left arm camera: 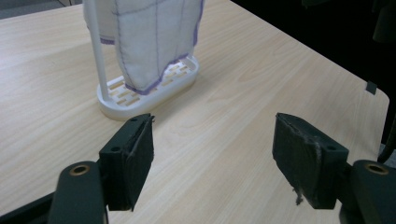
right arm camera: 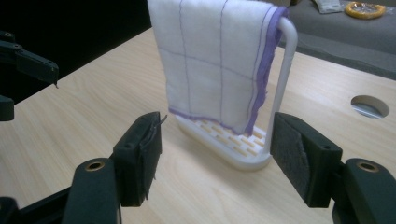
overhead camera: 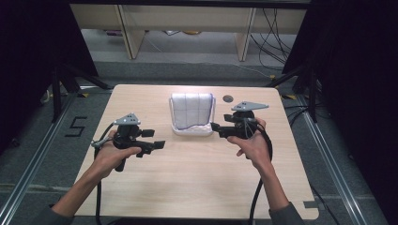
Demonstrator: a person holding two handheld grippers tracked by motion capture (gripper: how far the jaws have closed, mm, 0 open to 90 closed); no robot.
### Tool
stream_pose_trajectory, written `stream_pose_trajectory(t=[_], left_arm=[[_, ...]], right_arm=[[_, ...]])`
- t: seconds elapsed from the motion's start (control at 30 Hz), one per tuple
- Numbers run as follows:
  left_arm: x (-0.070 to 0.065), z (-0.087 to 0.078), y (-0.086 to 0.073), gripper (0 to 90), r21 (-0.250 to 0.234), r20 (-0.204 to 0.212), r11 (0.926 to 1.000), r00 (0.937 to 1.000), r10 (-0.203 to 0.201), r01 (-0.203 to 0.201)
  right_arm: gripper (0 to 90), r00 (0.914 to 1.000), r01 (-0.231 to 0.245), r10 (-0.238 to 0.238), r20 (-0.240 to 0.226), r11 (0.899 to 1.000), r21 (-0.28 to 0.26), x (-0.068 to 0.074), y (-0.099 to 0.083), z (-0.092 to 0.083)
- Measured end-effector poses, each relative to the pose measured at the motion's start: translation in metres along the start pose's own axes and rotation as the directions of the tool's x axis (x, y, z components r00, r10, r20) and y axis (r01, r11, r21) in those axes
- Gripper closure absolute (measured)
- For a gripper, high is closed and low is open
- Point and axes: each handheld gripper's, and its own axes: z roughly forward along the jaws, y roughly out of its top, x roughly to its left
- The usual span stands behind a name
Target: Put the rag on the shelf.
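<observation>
Quick rundown of the setup: white dishcloth (overhead camera: 191, 108) w/ a thin purple grid and purple edging hangs draped over a white plastic rack (overhead camera: 192, 131), upright, sitting toward the far middle of the light wood table (overhead camera: 197, 183). Cloth covers most of the rack's hoop; its lower edge ends just above the slotted oval base, can't tell if it touches it. In the right gripper view one white upright of the rack shows bare next to the cloth's purple edge.

Left gripper (overhead camera: 155, 139) is over the table to the left of the rack, a bit nearer the person, pointing roughly at it. Jaws wide apart, nothing btwn them, just bare tabletop in the gap in its own view (left arm camera: 212, 154). Rack base sits just beyond the left-hand jaw there, not touching afaict.

Right gripper (overhead camera: 217, 130) is on the other side, tips just beside the rack's right end in the high view. Jaws spread too, not clamped on anything. In its own view (right arm camera: 215, 156) the rack base and the cloth's bottom corner line up in the gap btwn the pads but farther off, so no contact w/ either pad.

Both held by hands coming in from the near edge, black cables trailing back. Other stuff: round grommet hole (overhead camera: 228, 98) in the table right of the rack, near the far edge, and a "5" taped on the floor (overhead camera: 76, 126) left of the table.
</observation>
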Motion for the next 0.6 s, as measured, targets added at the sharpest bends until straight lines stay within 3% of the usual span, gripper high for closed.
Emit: stream_pose_trajectory(t=[0.13, 0.2, 0.3, 0.4, 0.5, 0.57, 0.6], left_arm=[[-0.005, 0.001, -0.010, 28.5, 0.011, 0.019, 0.9999, 0.9997, 0.012, -0.013], [-0.008, 0.000, -0.016, 27.3, 0.009, 0.023, 0.9998, 0.9996, 0.016, -0.016], [-0.012, -0.002, -0.024, 27.2, 0.006, 0.040, 0.9996, 0.9989, 0.026, -0.026], [-0.016, -0.002, -0.034, 27.2, 0.006, 0.026, 0.9991, 0.9988, 0.042, -0.042], [-0.020, 0.000, -0.044, 27.1, 0.010, 0.007, 0.9983, 0.9983, 0.057, -0.057], [-0.021, 0.003, -0.053, 27.1, 0.019, 0.010, 0.9980, 0.9981, 0.060, -0.060], [-0.021, 0.004, -0.058, 27.1, 0.029, 0.012, 0.9979, 0.9983, 0.057, -0.057]], right_arm=[[34.2, 0.9998, 0.018, -0.018, -0.011, 1.000, -0.006, 0.002, -0.011, 0.002], [33.2, 0.9999, 0.002, -0.002, -0.010, 1.000, 0.026, 0.005, -0.017, 0.002], [30.7, 0.9998, 0.015, -0.014, -0.014, 0.999, 0.037, 0.007, -0.028, 0.006], [30.2, 0.9995, 0.003, -0.001, -0.032, 0.999, 0.055, 0.008, -0.036, 0.008], [29.5, 0.9999, -0.003, 0.004, -0.014, 0.998, 0.058, 0.010, -0.043, 0.005], [29.4, 0.9999, 0.009, -0.009, -0.008, 0.998, 0.057, 0.010, -0.048, 0.004], [29.4, 0.9997, -0.005, 0.006, -0.023, 0.998, 0.061, 0.012, -0.051, 0.006]])
